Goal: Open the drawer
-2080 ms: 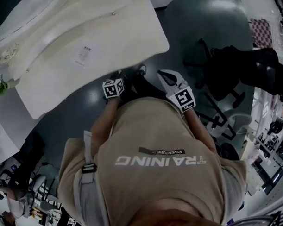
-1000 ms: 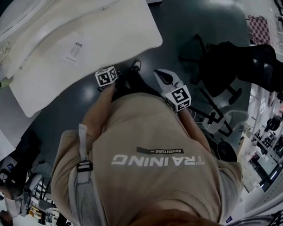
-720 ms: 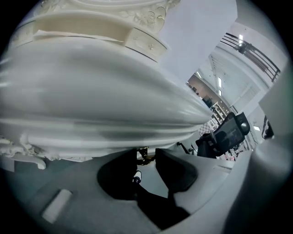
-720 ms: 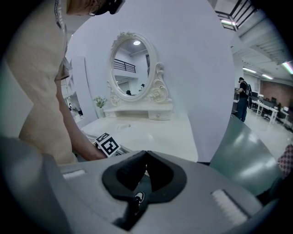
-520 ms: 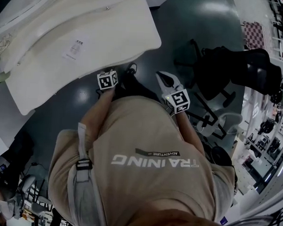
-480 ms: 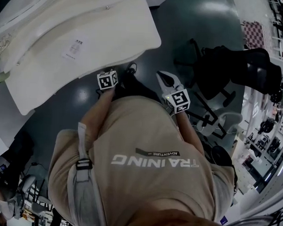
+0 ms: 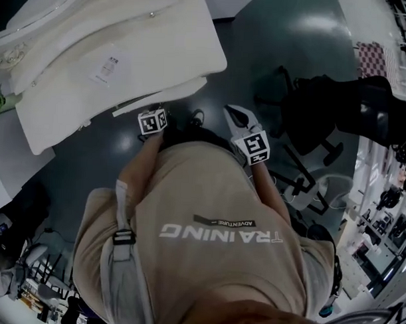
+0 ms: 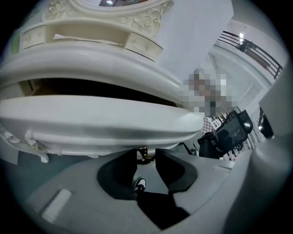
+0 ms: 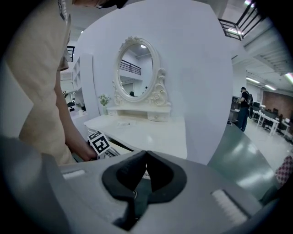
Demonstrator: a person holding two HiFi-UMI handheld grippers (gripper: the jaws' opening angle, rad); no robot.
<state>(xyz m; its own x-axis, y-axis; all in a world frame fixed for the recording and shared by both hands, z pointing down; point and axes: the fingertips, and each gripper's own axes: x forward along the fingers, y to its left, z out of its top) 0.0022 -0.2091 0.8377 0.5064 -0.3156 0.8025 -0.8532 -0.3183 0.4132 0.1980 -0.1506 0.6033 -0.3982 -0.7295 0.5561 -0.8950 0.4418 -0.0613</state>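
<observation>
The white dressing table (image 7: pixel 72 100) lies at the upper left of the head view. Its drawer (image 7: pixel 162 97) shows as a narrow white strip out from under the top's near edge. In the left gripper view the curved drawer front (image 8: pixel 91 123) stands out, with a dark gap above it. My left gripper (image 8: pixel 146 151) is shut on the small brass drawer handle (image 8: pixel 143 158), and its marker cube (image 7: pixel 152 121) sits just below the drawer edge. My right gripper (image 7: pixel 233 113) hangs apart to the right over the floor; its jaws (image 9: pixel 146 154) meet at the tips with nothing between them.
An oval mirror (image 9: pixel 137 68) stands on the back of the table. A black office chair (image 7: pixel 338 109) is on the dark floor to the right. The person's shoe (image 7: pixel 196 116) is near the drawer. Shelves line the far right edge.
The drawer front has come out from under the table top, where no strip showed before. My left gripper stays on the handle. My right gripper has hardly moved.
</observation>
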